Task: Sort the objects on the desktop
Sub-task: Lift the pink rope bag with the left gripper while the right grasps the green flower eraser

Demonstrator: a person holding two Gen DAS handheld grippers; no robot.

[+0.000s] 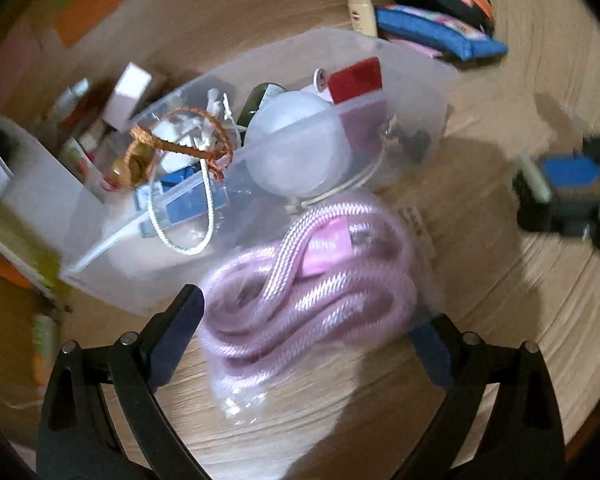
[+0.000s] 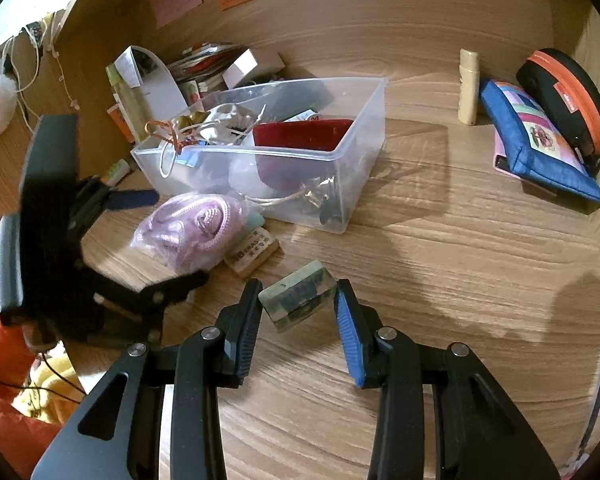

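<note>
Left gripper (image 1: 304, 320): jaws spread wide, bagged pink cord (image 1: 316, 280) between them, beside the clear bin (image 1: 428, 92).
Right gripper (image 2: 296, 320): jaws released, greenish eraser (image 2: 298, 300) sits between, on the table (image 2: 460, 260).

Left-wrist view motion-blurred — bin (image 1: 420, 92) contents smeared; right claw (image 1: 560, 196) cut by edge, state unclear.
</note>
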